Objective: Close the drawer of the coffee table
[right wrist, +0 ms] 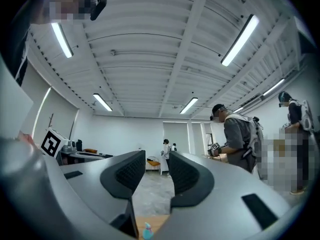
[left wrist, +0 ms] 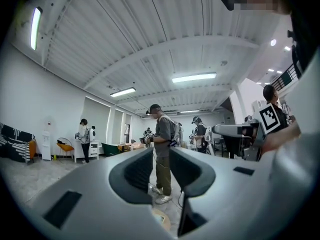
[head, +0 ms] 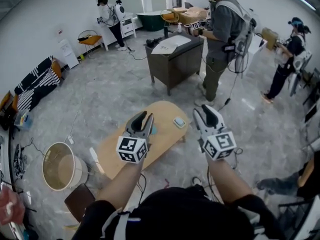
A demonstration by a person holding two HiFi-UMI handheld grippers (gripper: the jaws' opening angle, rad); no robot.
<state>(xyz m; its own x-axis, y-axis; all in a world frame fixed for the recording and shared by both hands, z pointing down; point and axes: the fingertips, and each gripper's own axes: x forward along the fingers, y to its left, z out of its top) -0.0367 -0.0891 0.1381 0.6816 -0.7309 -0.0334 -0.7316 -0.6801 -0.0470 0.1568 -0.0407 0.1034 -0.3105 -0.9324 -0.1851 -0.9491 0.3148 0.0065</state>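
Left gripper (head: 145,115) and right gripper (head: 204,109), both parted and empty, hover above coffee table (head: 162,116).

Grey-floored room around a dark desk (head: 175,59) — three people standing.
Just right of the desk, a person in grey (head: 222,34) with a backpack rig; far right of it, another person (head: 287,59) in dark clothes; behind it to the left, a third person (head: 111,16) near a white cabinet (head: 128,26) and a yellow chair (head: 91,39); well in front and left — a round pale basket (head: 62,166), a striped sofa (head: 35,86).
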